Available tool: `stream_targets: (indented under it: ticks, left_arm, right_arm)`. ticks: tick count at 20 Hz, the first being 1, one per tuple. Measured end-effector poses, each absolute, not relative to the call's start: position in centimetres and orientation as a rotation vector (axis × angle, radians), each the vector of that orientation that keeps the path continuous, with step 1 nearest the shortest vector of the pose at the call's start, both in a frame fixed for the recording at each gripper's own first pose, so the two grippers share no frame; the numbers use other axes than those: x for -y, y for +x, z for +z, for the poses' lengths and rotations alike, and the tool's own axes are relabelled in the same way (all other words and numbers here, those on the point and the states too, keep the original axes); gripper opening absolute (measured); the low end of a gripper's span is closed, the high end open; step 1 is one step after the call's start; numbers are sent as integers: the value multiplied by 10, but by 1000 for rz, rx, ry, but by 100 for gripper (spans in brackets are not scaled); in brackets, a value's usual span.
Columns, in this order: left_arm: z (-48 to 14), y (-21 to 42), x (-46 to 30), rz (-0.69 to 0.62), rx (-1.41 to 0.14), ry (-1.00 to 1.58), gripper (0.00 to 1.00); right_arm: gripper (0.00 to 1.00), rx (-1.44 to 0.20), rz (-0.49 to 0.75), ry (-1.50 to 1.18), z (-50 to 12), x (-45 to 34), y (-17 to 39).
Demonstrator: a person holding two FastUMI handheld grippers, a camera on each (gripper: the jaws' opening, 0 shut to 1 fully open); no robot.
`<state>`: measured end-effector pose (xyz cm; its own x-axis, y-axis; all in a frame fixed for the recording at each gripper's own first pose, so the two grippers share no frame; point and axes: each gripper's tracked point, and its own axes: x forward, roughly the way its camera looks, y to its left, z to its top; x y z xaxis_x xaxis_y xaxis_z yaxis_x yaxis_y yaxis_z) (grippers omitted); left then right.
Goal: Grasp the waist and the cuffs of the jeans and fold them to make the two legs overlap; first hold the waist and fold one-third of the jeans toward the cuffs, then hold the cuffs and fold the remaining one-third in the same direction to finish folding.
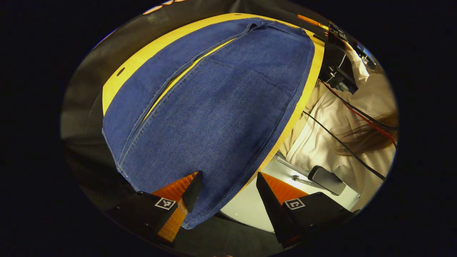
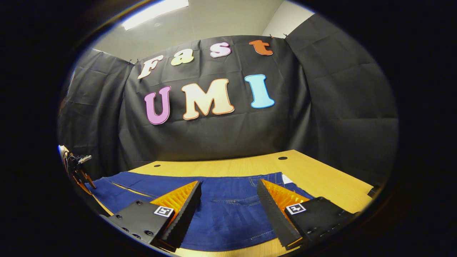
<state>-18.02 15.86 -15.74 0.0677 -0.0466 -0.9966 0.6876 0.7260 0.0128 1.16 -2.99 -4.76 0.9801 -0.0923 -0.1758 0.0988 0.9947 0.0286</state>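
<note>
Dark blue jeans (image 1: 221,107) lie flat on the wooden table (image 1: 121,85), the two legs side by side with a thin strip of table showing between them. The cuffs are at the near end in the left gripper view and the waist at the far end. My left gripper (image 1: 228,194) hovers open over the near leg's cuff, holding nothing. In the right gripper view the jeans (image 2: 228,210) spread below my right gripper (image 2: 230,205), which stands open above the waist area, nothing between its fingers. The left gripper (image 2: 79,171) also appears small at the far left, by the cuffs.
A person in beige clothing (image 1: 335,121) stands beside the table's long edge, with black and red cables (image 1: 357,114) across them. A dark pedal-like object (image 1: 326,178) lies on the pale floor. Bare tabletop (image 2: 321,175) extends behind and to the right of the jeans.
</note>
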Motion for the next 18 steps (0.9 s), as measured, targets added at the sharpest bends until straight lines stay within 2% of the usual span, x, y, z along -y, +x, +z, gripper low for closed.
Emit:
stream_targets:
  ticks: [1,2,4,5,7,11,13,15,16,17,18]
  left_arm:
    - [-156,-180,-158,-602,-1415,574,96]
    - [-157,-181,-158,-603,-1417,575,91]
    - [-157,-183,-157,-608,-1426,591,88]
    - [-157,-182,-156,-613,-1423,593,86]
    - [-157,-182,-156,-617,-1437,595,82]
    - [-156,-183,-156,-631,-1467,615,74]
    - [-156,-184,-154,-631,-1477,620,70]
    - [-155,-185,-152,-636,-1487,633,63]
    - [-156,-187,-152,-636,-1497,640,54]
    - [-155,-188,-151,-638,-1504,644,50]
    - [-154,-189,-150,-637,-1514,645,39]
  right_arm:
    - [98,-177,-95,38,-49,28,12]
    - [98,-180,-92,40,-50,27,12]
    - [95,-185,-86,45,-52,25,12]
    - [98,-184,-85,44,-52,25,11]
    - [95,-177,-88,39,-49,26,10]
    - [100,-167,-87,38,-42,26,6]
    - [98,-159,-92,32,-40,29,3]
    - [98,-160,-93,28,-41,30,3]
    - [98,-162,-96,24,-40,32,2]
    - [98,-166,-100,18,-43,34,1]
    - [98,-171,-103,13,-44,36,1]
